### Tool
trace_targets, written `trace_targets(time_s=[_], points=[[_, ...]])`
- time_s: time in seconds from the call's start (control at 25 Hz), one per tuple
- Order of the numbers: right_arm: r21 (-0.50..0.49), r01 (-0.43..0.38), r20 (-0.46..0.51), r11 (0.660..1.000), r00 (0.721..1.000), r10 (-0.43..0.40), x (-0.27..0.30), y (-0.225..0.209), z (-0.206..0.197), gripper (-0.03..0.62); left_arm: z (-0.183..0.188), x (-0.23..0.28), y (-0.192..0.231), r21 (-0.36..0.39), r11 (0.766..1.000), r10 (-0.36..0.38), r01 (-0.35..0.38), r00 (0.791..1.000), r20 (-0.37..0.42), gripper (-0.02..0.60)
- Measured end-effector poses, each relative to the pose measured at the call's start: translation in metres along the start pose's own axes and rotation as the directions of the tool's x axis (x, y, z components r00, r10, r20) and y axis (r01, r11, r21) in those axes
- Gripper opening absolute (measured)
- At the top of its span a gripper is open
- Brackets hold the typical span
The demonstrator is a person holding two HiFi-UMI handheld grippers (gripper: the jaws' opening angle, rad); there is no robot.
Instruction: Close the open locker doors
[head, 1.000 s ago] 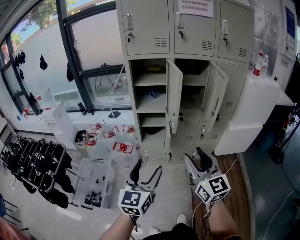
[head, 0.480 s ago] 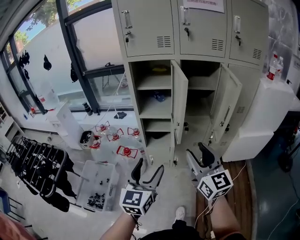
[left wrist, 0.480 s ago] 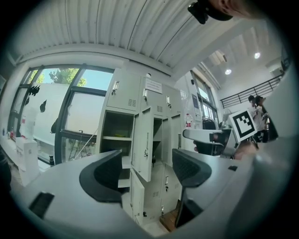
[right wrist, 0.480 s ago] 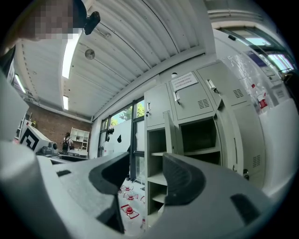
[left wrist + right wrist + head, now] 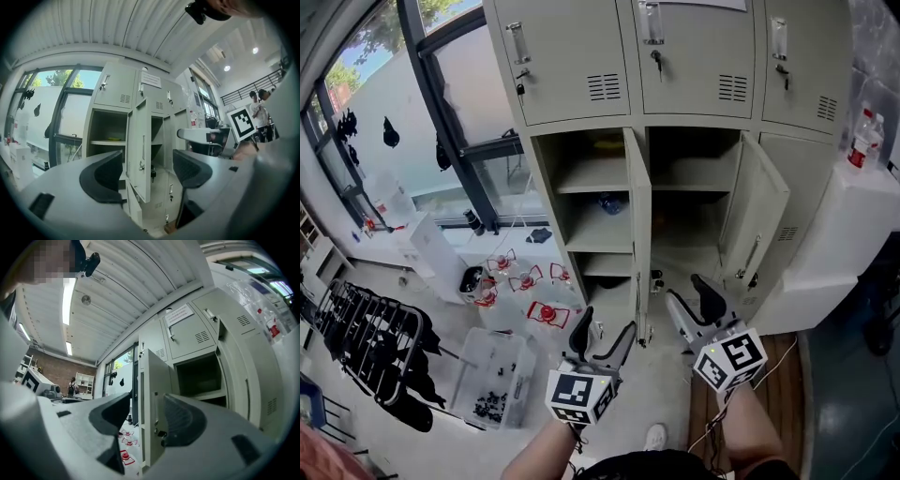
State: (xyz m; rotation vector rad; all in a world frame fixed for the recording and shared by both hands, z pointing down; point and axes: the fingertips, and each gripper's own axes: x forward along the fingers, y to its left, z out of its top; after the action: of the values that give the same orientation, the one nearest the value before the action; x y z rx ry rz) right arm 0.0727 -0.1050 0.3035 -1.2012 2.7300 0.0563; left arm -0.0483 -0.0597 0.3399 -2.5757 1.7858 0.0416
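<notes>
**Both grippers out in front, jaws apart**

The person is holding both grippers low in the head view. The left gripper (image 5: 602, 330) is sitting at about 6 o'clock, with its jaws pointing toward 12 and standing apart. The right gripper (image 5: 691, 298) is sitting at about 5 o'clock, a little farther forward, with its jaws pointing toward 11 and likewise spread. The left forearm (image 5: 534, 457) and right forearm (image 5: 752, 438) are reaching up from the bottom edge. Neither gripper is touching the other.

Window (image 5: 441, 112) left of lockers (image 5: 572, 66); cabinet (image 5: 853, 234) right of them, bottles (image 5: 863, 141) on top; bin (image 5: 492, 375) on floor (image 5: 652, 370) front-left.
</notes>
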Motion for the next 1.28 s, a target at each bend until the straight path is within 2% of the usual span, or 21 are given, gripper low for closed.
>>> trace_targets(time_s=[0.28, 0.72, 0.96, 1.28], points=[[-0.001, -0.039, 0.000, 0.999, 0.999, 0.039, 0.011, -0.039, 0.000, 0.209, 0.007, 0.053, -0.012, 0.004, 1.000, 0.020, -0.020, 1.000, 0.020, 0.325], [-0.019, -0.088, -0.005, 0.996, 0.996, 0.088, 0.024, -0.061, 0.002, 0.209, 0.014, 0.107, -0.017, 0.005, 1.000, 0.029, -0.030, 0.999, 0.033, 0.324], [0.000, -0.064, -0.005, 0.998, 0.998, 0.064, 0.035, -0.072, -0.003, 0.209, 0.013, 0.129, -0.008, 0.004, 1.000, 0.012, -0.012, 1.000, 0.026, 0.324], [0.027, 0.003, -0.002, 1.000, 1.000, -0.003, 0.060, -0.082, -0.008, 0.209, 0.008, 0.155, 0.010, -0.005, 0.998, -0.070, 0.070, 0.997, 0.012, 0.309]])
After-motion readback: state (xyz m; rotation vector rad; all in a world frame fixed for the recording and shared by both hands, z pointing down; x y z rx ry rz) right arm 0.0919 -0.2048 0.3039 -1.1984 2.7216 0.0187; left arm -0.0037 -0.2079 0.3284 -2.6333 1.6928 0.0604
